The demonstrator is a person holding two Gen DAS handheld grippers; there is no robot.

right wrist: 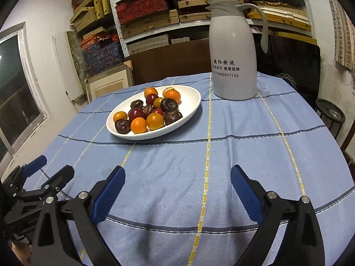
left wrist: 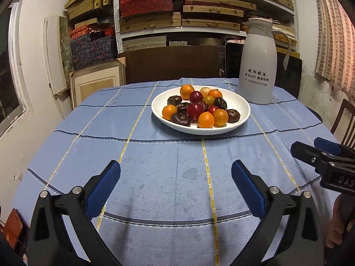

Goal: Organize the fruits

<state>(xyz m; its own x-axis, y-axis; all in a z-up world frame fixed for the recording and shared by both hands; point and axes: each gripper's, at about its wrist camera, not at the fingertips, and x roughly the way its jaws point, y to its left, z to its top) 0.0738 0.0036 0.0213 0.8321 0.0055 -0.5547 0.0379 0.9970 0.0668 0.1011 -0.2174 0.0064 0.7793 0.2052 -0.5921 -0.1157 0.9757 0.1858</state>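
Observation:
A white oval plate (left wrist: 199, 132) (right wrist: 155, 136) on the blue checked tablecloth holds a heap of fruit: small orange fruits (left wrist: 206, 119) (right wrist: 154, 120), red ones (left wrist: 195, 109) (right wrist: 135, 113) and dark brown wrinkled ones (left wrist: 180, 118) (right wrist: 169, 104). My left gripper (left wrist: 175, 166) hovers over the near cloth, open and empty, well short of the plate. My right gripper (right wrist: 178, 170) is also open and empty, near the front edge. Each shows in the other's view: the right gripper (left wrist: 308, 146) at the right edge, the left gripper (right wrist: 55, 165) at the lower left.
A tall white thermos jug (left wrist: 257, 66) (right wrist: 233, 66) with printed text stands behind and to the right of the plate. Shelves stacked with boxes (left wrist: 177, 11) fill the back wall. A wooden chair (left wrist: 344, 119) and a round black stand (right wrist: 330, 113) sit off the table's right side.

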